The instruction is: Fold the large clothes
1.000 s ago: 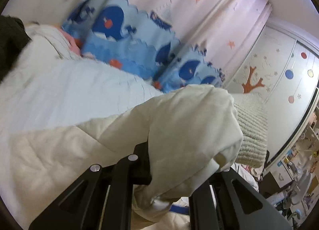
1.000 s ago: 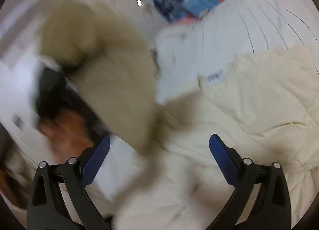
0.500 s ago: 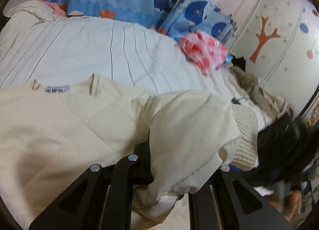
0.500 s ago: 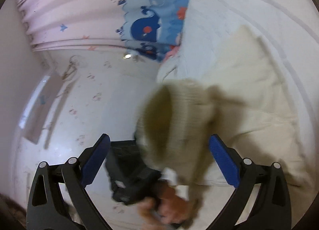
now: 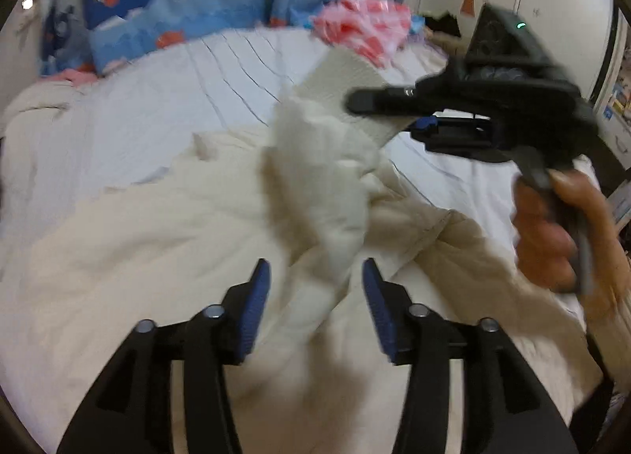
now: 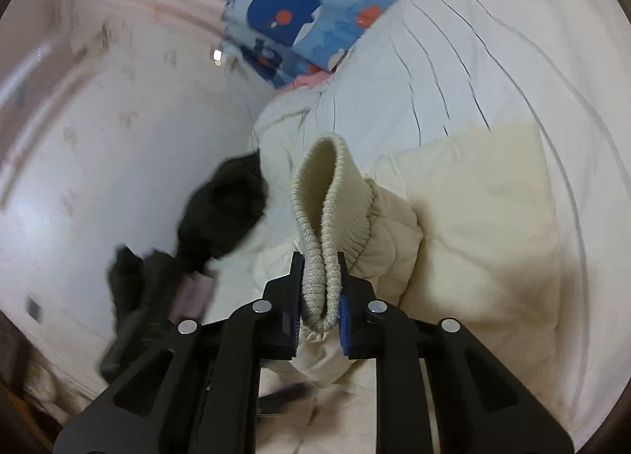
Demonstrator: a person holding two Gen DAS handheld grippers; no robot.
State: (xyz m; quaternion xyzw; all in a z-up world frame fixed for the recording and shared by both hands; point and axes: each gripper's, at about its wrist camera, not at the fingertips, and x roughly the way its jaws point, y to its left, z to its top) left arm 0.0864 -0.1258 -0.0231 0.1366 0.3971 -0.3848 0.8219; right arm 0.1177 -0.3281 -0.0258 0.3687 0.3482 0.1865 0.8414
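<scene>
A cream quilted jacket [image 5: 130, 257] lies spread on the bed, and its body [image 6: 481, 217] also fills the right of the right wrist view. One sleeve [image 5: 319, 186] rises from it, ending in a ribbed knit cuff [image 6: 327, 194]. My right gripper [image 6: 321, 288] is closing, its pads pressing the cuff's folded edge. From the left wrist view this right gripper [image 5: 386, 115] holds the cuff [image 5: 347, 79] up, a hand [image 5: 552, 233] behind it. My left gripper [image 5: 315, 272] is opening; the sleeve hangs between its blue pads [image 5: 258, 296] without touching them.
The bed has a white striped sheet [image 5: 138, 115]. Blue whale-print pillows [image 5: 177, 0] and a red-and-white cloth [image 5: 366, 24] lie at its far side. A pale wall [image 6: 98, 138] runs along the bed's left. A dark blurred shape [image 6: 221, 205] sits left of the cuff.
My left gripper has let go of the sleeve, opened and tipped down toward the jacket. My right gripper, wide open before, has shut on the ribbed cuff.
</scene>
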